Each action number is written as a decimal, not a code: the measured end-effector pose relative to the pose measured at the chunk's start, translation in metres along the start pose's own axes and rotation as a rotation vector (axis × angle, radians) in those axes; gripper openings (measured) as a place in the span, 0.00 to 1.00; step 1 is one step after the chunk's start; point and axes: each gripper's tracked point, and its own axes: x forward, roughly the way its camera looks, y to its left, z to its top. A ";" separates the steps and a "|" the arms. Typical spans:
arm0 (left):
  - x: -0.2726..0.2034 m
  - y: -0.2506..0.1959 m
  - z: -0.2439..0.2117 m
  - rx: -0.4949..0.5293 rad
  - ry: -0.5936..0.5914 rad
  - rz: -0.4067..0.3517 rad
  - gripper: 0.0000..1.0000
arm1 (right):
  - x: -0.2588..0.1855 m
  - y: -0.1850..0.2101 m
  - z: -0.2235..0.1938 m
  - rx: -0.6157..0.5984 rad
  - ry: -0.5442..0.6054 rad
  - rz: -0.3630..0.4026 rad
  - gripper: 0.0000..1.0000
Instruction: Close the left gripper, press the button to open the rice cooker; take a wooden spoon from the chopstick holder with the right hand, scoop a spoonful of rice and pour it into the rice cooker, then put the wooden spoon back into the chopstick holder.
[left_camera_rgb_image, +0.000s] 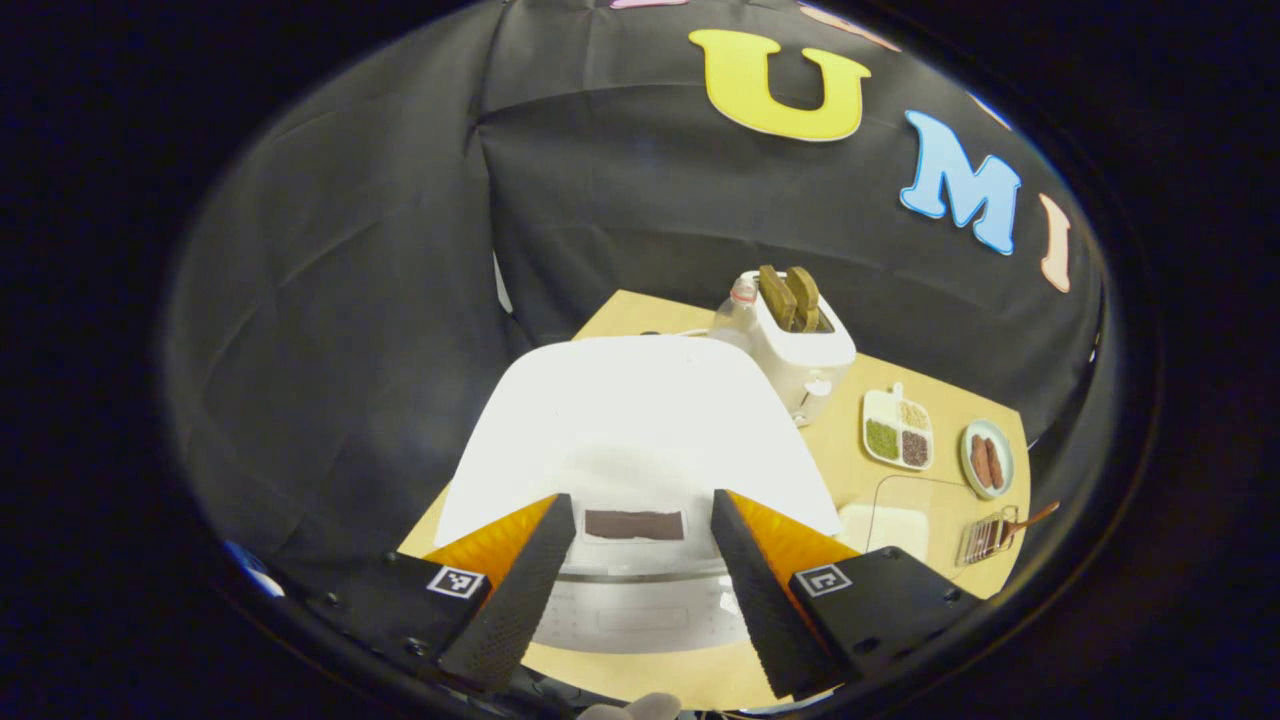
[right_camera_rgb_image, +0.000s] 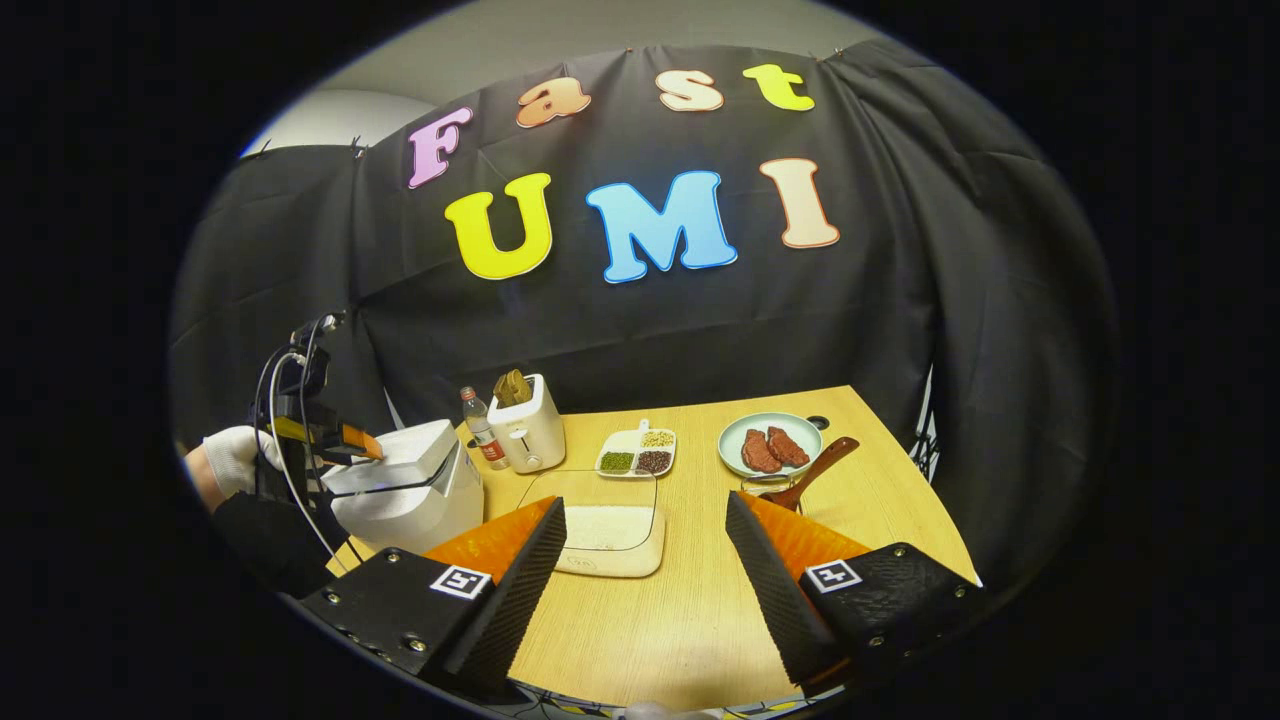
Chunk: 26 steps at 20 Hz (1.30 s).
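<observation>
While the left hand-held gripper (left_camera_rgb_image: 632, 590) hangs with fingers apart just above the rice cooker (left_camera_rgb_image: 640, 440), the button lies directly below and ahead. Right hand-held gripper (right_camera_rgb_image: 645, 590), also apart, has the spoon (right_camera_rgb_image: 812, 470) ahead-right, handle pointing away.

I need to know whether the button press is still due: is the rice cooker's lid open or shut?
Shut. In the right gripper view the rice cooker has its lid flat on the body. The left gripper hovers over it with jaws apart.
</observation>
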 end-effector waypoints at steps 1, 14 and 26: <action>0.002 0.001 -0.003 0.004 0.008 -0.001 0.97 | 0.000 0.000 -0.001 0.002 0.002 0.001 0.99; 0.016 0.001 -0.040 0.019 0.144 -0.012 0.98 | 0.010 0.002 -0.017 0.041 0.043 0.010 0.99; 0.002 0.000 -0.001 0.027 -0.057 -0.012 0.99 | 0.002 -0.007 0.004 0.026 0.001 -0.009 0.99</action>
